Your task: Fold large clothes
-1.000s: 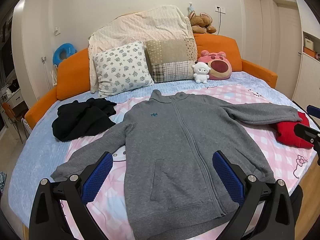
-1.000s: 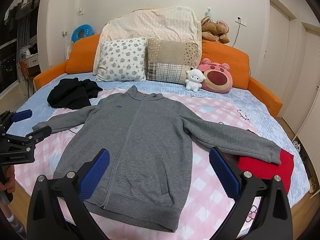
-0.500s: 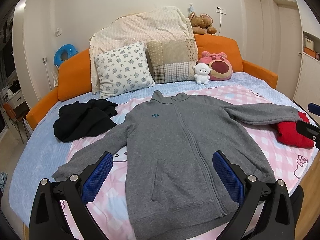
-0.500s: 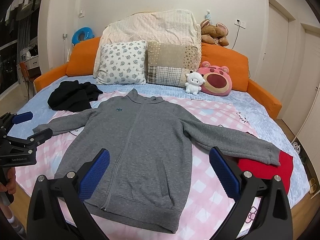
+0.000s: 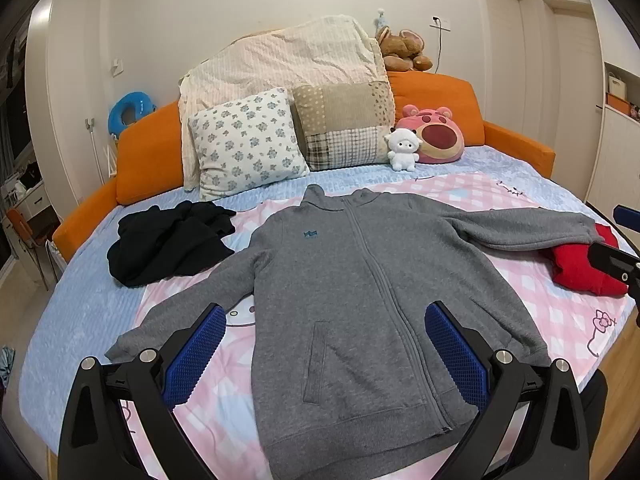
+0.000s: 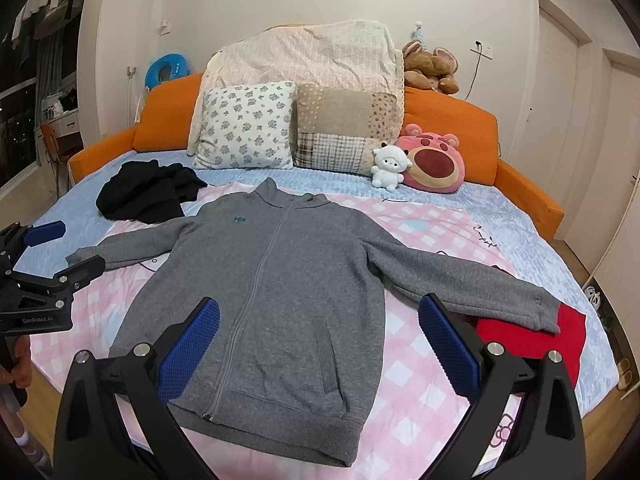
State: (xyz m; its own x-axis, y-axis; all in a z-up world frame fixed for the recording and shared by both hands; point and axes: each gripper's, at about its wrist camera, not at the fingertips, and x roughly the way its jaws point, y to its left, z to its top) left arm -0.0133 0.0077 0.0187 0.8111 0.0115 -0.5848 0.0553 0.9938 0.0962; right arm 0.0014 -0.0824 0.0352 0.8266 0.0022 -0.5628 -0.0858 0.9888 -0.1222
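Since the earlier pictures both cameras have lifted a little, so the gray jacket sits lower in each view; the jacket itself has not moved. It lies flat and zipped on the pink checked sheet, sleeves spread to both sides, hem near the bed's front edge. The left gripper and the right gripper both hang released, fingers wide apart, above the hem and not touching cloth. The right cuff rests on a red garment. A black garment lies just beside the left sleeve. Bare sheet remains around the hem.
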